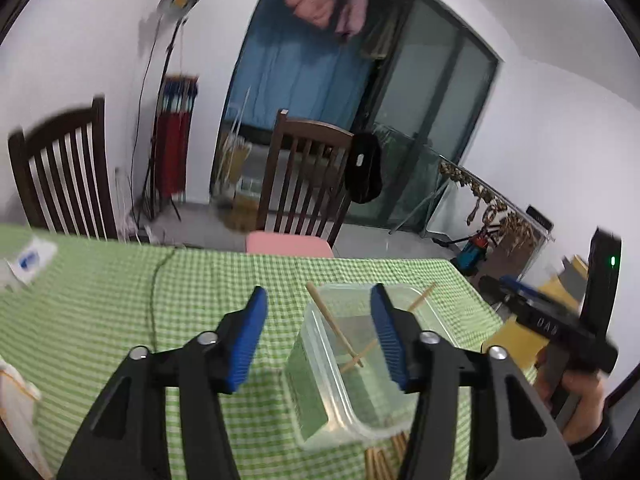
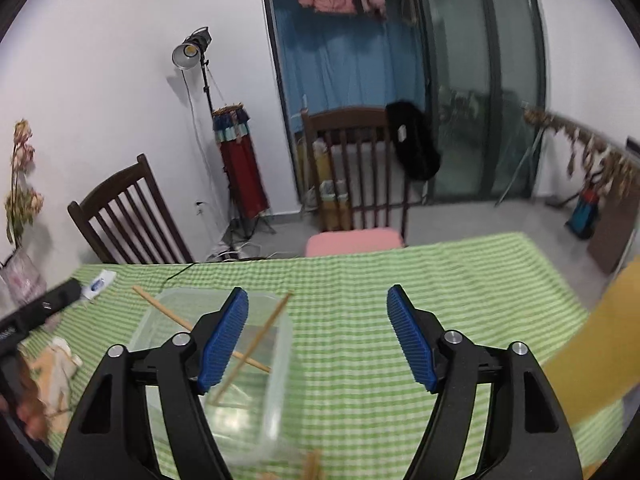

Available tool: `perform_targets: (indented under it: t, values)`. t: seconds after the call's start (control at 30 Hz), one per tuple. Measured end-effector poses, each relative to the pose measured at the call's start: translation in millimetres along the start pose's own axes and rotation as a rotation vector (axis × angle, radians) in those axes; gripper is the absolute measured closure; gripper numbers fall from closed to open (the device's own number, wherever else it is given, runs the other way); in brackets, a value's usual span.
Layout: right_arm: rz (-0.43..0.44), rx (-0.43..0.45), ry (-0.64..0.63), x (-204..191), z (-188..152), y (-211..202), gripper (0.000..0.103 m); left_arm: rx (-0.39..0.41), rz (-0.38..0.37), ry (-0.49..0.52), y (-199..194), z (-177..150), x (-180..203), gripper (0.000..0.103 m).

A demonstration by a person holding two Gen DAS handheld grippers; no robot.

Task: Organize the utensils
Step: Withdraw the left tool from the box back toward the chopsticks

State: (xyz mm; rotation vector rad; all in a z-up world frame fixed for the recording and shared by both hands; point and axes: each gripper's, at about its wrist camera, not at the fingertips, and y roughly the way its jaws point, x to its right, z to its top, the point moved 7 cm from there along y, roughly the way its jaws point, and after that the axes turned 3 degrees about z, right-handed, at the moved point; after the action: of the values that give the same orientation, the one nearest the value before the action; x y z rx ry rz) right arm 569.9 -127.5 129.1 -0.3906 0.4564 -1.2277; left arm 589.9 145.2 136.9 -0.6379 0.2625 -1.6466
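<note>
Your left gripper (image 1: 316, 300) hangs wide open w/ nothing in it, over the clear container (image 1: 320, 364) on the green check tablecloth (image 1: 120, 300). Your right gripper (image 2: 318, 300) is spread just as wide, also empty; container sits behind its left finger. Two chopsticks (image 1: 336, 330) lie crossed inside. More sticks (image 1: 384, 460) poke out at the container's near edge, cut off & blurry, can't count.

Two chopsticks (image 2: 240, 356) cross inside clear container (image 2: 280, 360).
</note>
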Motion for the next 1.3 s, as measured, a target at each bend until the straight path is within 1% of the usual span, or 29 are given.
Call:
perform_targets:
  t: [0.03,0.1,0.13,0.17,0.23,0.33,0.4,0.47,0.57,0.63,0.7,0.77,0.87,1.0,1.13,1.23,1.3]
  values:
    - [-0.014,0.014,-0.015,3,0,-10,0.029,0.005,0.003,0.028,-10,-2,3,0.043]
    - [-0.036,0.040,-0.040,8,-1,-29,0.027,0.038,0.034,0.088,-34,-8,9,0.041]
    - [-0.048,0.051,-0.053,12,-3,-40,0.025,0.062,0.051,0.117,-49,-11,12,0.036]
    - [-0.061,0.057,-0.062,15,-6,-49,0.024,0.078,0.059,0.129,-61,-13,14,0.033]
    - [-0.075,0.075,-0.082,19,-13,-70,0.022,0.103,0.070,0.144,-82,-20,17,0.031]
    - [-0.085,0.098,-0.114,18,-30,-101,0.019,0.124,0.059,0.164,-113,-36,25,0.025]
    - [-0.090,0.108,-0.139,13,-40,-116,0.018,0.142,0.055,0.195,-135,-51,32,0.019]
    - [-0.086,0.115,-0.160,8,-53,-130,0.017,0.174,0.097,0.211,-153,-65,35,0.017]
    - [-0.078,0.109,-0.187,1,-73,-142,0.016,0.200,0.118,0.225,-177,-87,40,0.016]
    - [-0.074,0.104,-0.196,-2,-91,-150,0.016,0.197,0.109,0.216,-185,-100,41,0.015]
    - [-0.073,0.101,-0.199,-7,-104,-156,0.016,0.175,0.095,0.199,-191,-119,40,0.015]
    - [-0.073,0.102,-0.196,-9,-122,-163,0.016,0.163,0.111,0.195,-195,-140,38,0.012]
    - [-0.072,0.093,-0.197,-14,-141,-167,0.016,0.144,0.137,0.192,-195,-167,35,0.012]
    - [-0.058,0.083,-0.176,-15,-173,-173,0.016,0.093,0.137,0.161,-187,-203,35,0.011]
    - [-0.080,0.053,-0.167,-15,-204,-181,0.016,0.067,0.163,0.178,-181,-238,38,0.011]
    - [-0.084,0.040,-0.201,-21,-231,-190,0.016,0.038,0.142,0.181,-180,-264,42,0.011]
    - [-0.105,0.033,-0.218,-21,-246,-194,0.016,0.021,0.129,0.169,-182,-279,44,0.011]
